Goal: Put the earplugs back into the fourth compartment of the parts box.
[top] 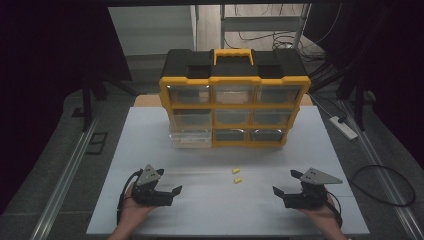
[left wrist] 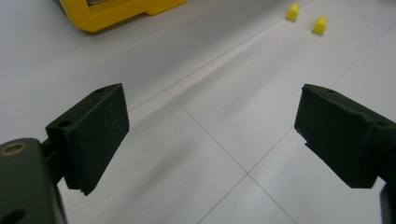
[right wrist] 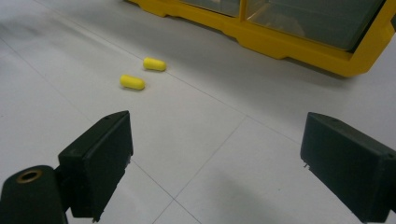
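At the near edge of the tabletop point(top: 150, 150), both sets of jaws stand released and empty: left gripper point(top: 166, 192), right gripper point(top: 285, 192). Between them, ahead, lie two yellow capsules point(top: 237, 176), long axes roughly crosswise, about equally near either hand, well short of the drawer cabinet point(top: 235, 105).

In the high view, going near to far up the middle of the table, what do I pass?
Nearer small yellow capsule-shaped piece → farther small yellow capsule-shaped piece → yellow-framed organiser with clear plastic drawers → its yellow carry handle.
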`<state>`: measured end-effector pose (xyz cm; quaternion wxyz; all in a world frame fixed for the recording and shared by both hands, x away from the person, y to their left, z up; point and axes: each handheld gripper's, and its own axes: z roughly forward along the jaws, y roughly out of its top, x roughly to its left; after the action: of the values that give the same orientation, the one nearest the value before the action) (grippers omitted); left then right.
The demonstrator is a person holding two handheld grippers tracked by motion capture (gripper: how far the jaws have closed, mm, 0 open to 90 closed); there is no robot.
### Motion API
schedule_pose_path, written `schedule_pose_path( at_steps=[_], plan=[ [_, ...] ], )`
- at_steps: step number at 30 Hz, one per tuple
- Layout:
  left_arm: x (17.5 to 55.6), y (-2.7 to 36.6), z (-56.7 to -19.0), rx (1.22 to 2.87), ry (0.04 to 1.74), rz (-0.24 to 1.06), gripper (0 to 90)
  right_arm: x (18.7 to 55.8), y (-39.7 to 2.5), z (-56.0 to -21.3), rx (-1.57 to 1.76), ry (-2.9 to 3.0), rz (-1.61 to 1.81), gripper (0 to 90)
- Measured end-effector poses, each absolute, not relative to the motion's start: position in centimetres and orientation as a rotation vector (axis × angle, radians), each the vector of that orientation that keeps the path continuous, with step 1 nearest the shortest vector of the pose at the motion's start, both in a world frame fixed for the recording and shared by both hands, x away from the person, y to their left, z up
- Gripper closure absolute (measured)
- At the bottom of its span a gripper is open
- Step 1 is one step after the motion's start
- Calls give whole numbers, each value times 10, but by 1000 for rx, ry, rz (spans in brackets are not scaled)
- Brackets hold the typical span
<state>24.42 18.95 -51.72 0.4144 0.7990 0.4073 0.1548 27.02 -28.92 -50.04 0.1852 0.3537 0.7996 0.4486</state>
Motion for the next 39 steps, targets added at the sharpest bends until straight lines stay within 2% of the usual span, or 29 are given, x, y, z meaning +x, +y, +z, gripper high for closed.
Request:
schedule_pose_path(
  at_steps=[39],
  plan=[
    [249, 179, -497, 1991, 955, 362, 112, 270, -291, -501, 989, 2246, 1243, 121]
  ],
)
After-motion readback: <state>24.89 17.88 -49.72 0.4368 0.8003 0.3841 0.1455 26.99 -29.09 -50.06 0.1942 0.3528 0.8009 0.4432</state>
